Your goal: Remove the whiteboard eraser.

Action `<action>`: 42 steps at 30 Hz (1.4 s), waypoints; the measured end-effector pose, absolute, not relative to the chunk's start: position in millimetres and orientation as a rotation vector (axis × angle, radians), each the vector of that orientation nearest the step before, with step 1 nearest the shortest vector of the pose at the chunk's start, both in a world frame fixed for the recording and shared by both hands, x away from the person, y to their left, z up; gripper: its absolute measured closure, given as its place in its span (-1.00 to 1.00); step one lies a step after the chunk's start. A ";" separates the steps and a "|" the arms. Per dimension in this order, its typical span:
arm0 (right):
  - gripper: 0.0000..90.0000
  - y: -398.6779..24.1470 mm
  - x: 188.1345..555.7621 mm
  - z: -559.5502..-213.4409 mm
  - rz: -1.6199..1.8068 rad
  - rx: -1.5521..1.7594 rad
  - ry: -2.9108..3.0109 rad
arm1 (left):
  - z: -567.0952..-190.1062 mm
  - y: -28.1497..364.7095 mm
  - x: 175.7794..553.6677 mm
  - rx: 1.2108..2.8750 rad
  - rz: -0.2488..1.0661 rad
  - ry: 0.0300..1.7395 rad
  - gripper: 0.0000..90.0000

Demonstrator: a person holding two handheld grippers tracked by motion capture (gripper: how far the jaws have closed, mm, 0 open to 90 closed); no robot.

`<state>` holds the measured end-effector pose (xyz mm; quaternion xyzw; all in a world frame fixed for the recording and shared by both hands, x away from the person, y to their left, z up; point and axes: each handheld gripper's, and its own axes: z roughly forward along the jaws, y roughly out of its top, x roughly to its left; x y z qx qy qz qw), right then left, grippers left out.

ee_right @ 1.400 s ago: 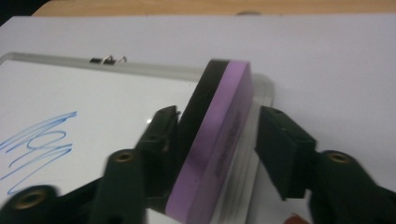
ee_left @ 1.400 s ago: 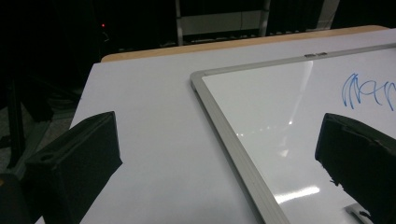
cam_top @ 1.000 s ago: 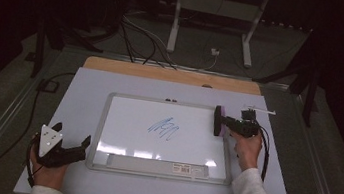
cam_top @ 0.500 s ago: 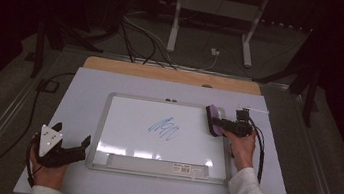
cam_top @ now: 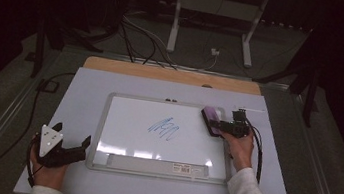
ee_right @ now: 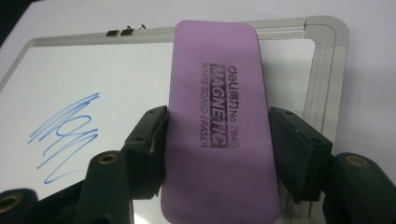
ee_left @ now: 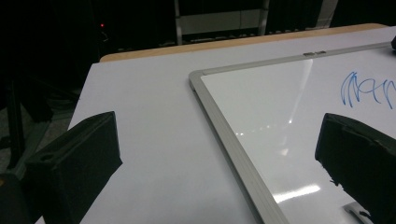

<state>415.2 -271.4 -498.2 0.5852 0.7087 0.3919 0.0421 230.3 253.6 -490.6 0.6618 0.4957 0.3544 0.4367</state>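
The purple flat whiteboard eraser [ee_right: 219, 126] sits squeezed in my right gripper [ee_right: 217, 140]; the blue scribble [cam_top: 164, 127] lies left of it; my left gripper [cam_top: 70, 146] is open.

The whiteboard [ee_right: 116, 79] is glossy, with a brushed metal frame. The purple eraser [ee_right: 217, 121] looks soft, matt foam. The fingers [ee_right: 292, 149] are matt black plastic. The tabletop [ee_left: 149, 116] is smooth, matt white.

Matte black two-fingered left gripper [cam_top: 68, 150] carries a grey three-cornered plate; black right gripper [cam_top: 224, 127] trails cable; white sleeves.
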 end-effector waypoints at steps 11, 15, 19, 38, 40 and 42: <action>-0.10 -271.0 408.8 -484.5 1.231 1.708 2.144 | -491.2 255.0 229.8 1.645 0.881 1.236 -0.98; -0.10 -268.6 406.9 -479.3 1.236 1.676 2.152 | -491.5 255.0 230.1 1.644 0.879 1.237 -0.98; -0.10 -267.0 404.9 -475.5 1.242 1.651 2.158 | -491.4 253.9 230.0 1.649 0.881 1.237 -0.98; -0.09 -257.3 396.9 -466.2 1.209 1.564 2.188 | -491.6 253.5 230.2 1.651 0.881 1.236 -0.98; -0.09 -254.6 395.9 -465.3 1.208 1.553 2.192 | -491.6 253.6 230.2 1.651 0.881 1.237 -0.98; -0.09 -251.7 395.1 -464.6 1.201 1.538 2.198 | -491.4 253.6 230.1 1.650 0.881 1.237 -0.98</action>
